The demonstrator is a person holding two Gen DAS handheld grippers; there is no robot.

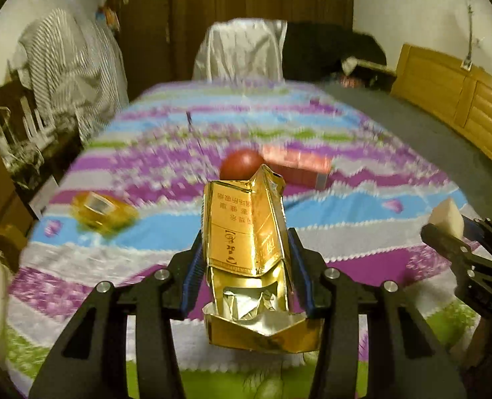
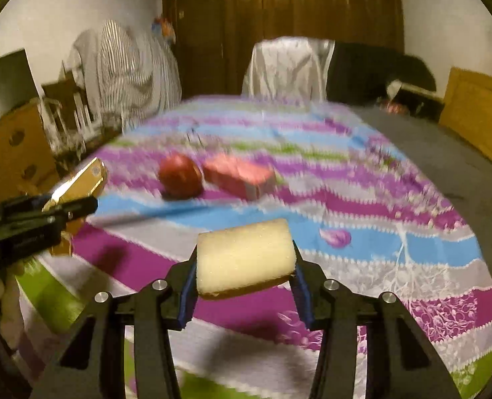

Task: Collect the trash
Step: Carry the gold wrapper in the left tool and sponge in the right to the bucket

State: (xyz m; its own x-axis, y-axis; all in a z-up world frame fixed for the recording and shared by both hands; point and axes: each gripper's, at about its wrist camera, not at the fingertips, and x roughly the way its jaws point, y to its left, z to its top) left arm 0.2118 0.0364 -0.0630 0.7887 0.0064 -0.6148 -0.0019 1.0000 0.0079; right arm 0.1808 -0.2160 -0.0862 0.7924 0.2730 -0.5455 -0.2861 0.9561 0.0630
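My left gripper is shut on a crumpled gold cigarette pack, held above the bed; the pack also shows at the left of the right wrist view. My right gripper is shut on a pale yellow sponge, held above the bedspread; the sponge also shows at the right edge of the left wrist view. A red apple and a red box lie side by side on the bed ahead. A yellow tape roll lies to the left.
The bed has a purple, blue and green striped spread and a grey sheet at right by a wooden headboard. A covered chair stands at the far end. Striped laundry and clutter fill the left side.
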